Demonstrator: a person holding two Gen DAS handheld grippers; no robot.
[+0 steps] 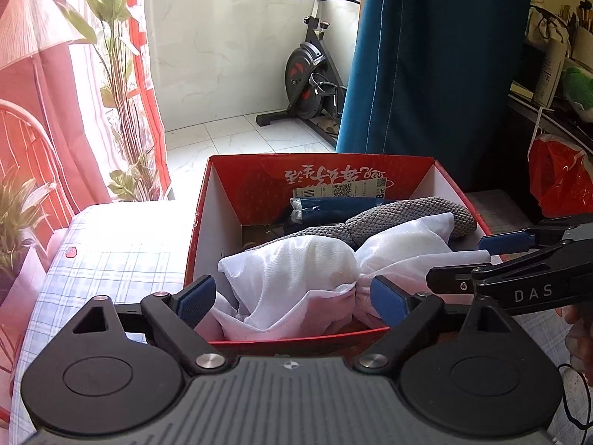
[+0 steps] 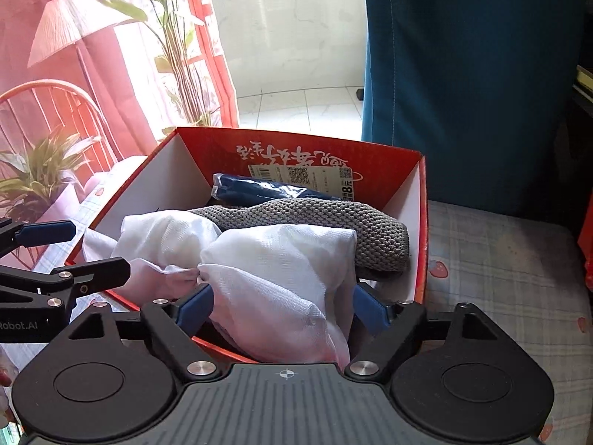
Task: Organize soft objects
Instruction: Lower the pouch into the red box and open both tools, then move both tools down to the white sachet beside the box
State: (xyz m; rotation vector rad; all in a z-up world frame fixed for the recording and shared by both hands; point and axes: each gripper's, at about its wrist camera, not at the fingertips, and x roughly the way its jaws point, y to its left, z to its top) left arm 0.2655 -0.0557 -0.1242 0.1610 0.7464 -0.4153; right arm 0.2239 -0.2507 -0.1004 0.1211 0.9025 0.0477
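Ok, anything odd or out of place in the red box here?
Slightly: the white mesh cloth spills over the red box's near rim instead of lying inside like the grey knit item and blue packet behind it.

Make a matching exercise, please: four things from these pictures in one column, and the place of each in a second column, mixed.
Things:
1. white mesh fabric bundle
2. grey knitted cloth
3. dark blue packet in clear plastic
4. red cardboard box

Places:
A. at the box's far wall, below the label
B. on the checked cloth
C. nearest the cameras, inside the box
D. between bundle and packet

Pairs: 1-C, 2-D, 3-A, 4-B
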